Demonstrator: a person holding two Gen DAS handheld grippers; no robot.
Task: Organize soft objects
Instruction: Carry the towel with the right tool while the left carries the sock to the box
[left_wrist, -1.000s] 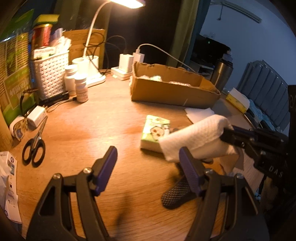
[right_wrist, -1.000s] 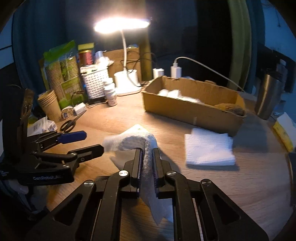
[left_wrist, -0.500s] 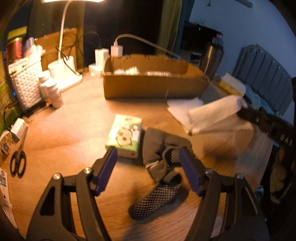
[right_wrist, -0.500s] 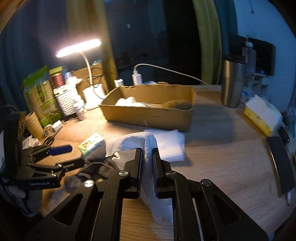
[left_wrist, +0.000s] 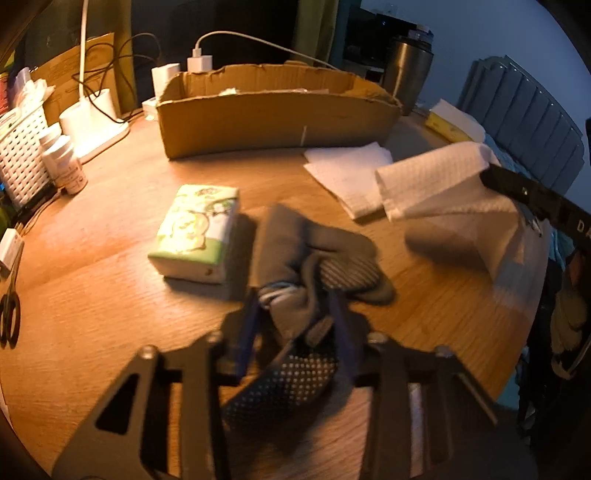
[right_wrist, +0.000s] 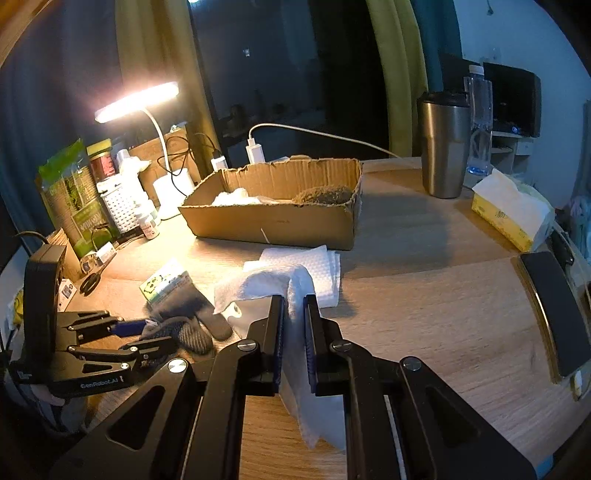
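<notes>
A dark grey sock (left_wrist: 321, 251) lies crumpled on the wooden table (left_wrist: 110, 295), beside a green tissue pack (left_wrist: 195, 232). My left gripper (left_wrist: 293, 299) is down on it, and its jaws are closing with a bunched fold of the sock pinched between the purple pads. My right gripper (right_wrist: 294, 299) is shut on a white paper towel (right_wrist: 258, 288), held just above the table. From the left wrist view this towel (left_wrist: 436, 173) hangs to the right of the sock. A folded white stack (right_wrist: 321, 266) lies in front of the cardboard box (right_wrist: 273, 225), which holds white and brown soft items.
A lit desk lamp (right_wrist: 136, 99), a white basket (left_wrist: 18, 155) and pill bottles (left_wrist: 66, 162) stand at the back left. Scissors (left_wrist: 9, 306) lie at the left edge. A steel tumbler (right_wrist: 443, 144), a yellow tissue box (right_wrist: 509, 210) and a dark phone (right_wrist: 554, 314) are on the right.
My left gripper moved forward and down onto the sock, and its jaws closed around it. The right gripper carried the towel off to the right, uncovering the sock.
</notes>
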